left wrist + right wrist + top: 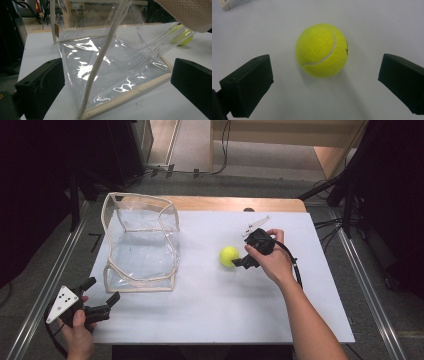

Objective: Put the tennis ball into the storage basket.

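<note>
Right gripper [239, 262] is down at the yellow tennis ball [229, 255], jaws spread wide with nothing between them, tips just beside the ball on its right side in the high view. From the right gripper view the tennis ball sits on the white table cover [210, 305] ahead of the two black jaws and roughly centred in the gap, touching neither. There's a white curved seam across the felt and a bit of dark printing at the ball's right edge, too small and turned away to read.

Over on the left, the left gripper [102, 302] is near the front left corner of the table, jaws apart and empty, aimed at the clear plastic bag [141, 245]. That bag stands open-topped with cream fabric trim along its edges, its walls crumpled and glinting. In the left gripper view a small brown tag [56, 30] shows on the trim at the bag's upper left; no lettering can be made out on it. The ball lies well apart from the bag, to its right
</note>
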A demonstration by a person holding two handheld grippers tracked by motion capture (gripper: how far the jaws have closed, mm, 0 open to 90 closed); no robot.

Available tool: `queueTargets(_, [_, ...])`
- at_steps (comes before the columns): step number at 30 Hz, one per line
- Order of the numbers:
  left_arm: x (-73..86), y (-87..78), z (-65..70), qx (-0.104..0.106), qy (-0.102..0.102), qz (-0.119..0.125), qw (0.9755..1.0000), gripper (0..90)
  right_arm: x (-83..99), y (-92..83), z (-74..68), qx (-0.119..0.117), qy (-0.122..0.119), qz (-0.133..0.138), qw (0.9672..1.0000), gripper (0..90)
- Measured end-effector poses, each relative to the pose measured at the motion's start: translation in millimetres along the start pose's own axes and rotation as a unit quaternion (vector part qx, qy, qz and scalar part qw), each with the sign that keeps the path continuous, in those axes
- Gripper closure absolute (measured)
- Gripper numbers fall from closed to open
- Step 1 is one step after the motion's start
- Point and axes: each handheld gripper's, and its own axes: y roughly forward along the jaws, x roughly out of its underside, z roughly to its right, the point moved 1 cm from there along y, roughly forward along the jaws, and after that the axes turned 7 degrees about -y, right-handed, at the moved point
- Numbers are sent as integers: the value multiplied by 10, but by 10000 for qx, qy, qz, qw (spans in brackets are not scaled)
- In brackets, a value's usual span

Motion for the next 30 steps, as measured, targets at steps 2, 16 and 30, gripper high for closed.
queueTargets(2, [0, 0, -1, 5, -8, 3, 10000, 0, -30, 29, 6, -27, -16, -61, 10000, 0])
queueTargets(16, [-1, 0, -3, 24, -14, -5, 10000, 0, -219, 236, 22, -196, -159, -579, 9980, 0])
queueTargets(30, [-2, 4, -4, 39, -29, -2, 10000, 0, -313, 438, 47, -249, -259, -1131, 9929, 0])
